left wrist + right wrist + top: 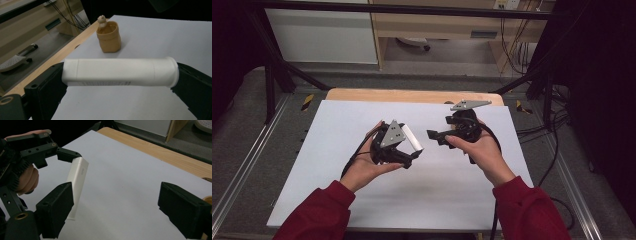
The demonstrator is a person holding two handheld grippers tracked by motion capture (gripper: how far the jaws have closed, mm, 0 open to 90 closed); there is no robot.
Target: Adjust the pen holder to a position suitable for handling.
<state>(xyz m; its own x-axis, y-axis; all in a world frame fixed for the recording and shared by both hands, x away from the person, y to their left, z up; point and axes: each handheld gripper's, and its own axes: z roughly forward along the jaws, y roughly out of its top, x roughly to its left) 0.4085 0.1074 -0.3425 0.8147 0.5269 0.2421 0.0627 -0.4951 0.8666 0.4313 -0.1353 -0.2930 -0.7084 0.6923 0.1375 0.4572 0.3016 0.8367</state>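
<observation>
Wooden table (362, 94); white sheet (362, 200) over top; tan pouch (109, 37) (upright) on sheet.

Two grippers held above a white table, the left one carrying a white tube.

We see the left gripper (404, 150), in the left hand (364, 167), clamped on a white tube (411, 138) lifted over the table (362, 200). The right gripper (434, 136), in the right hand (479, 150), points toward it with nothing between its fingers, a small gap apart. Both sleeves (319, 212) are dark red. Cables (557, 125) lie on the floor right of the table.
</observation>
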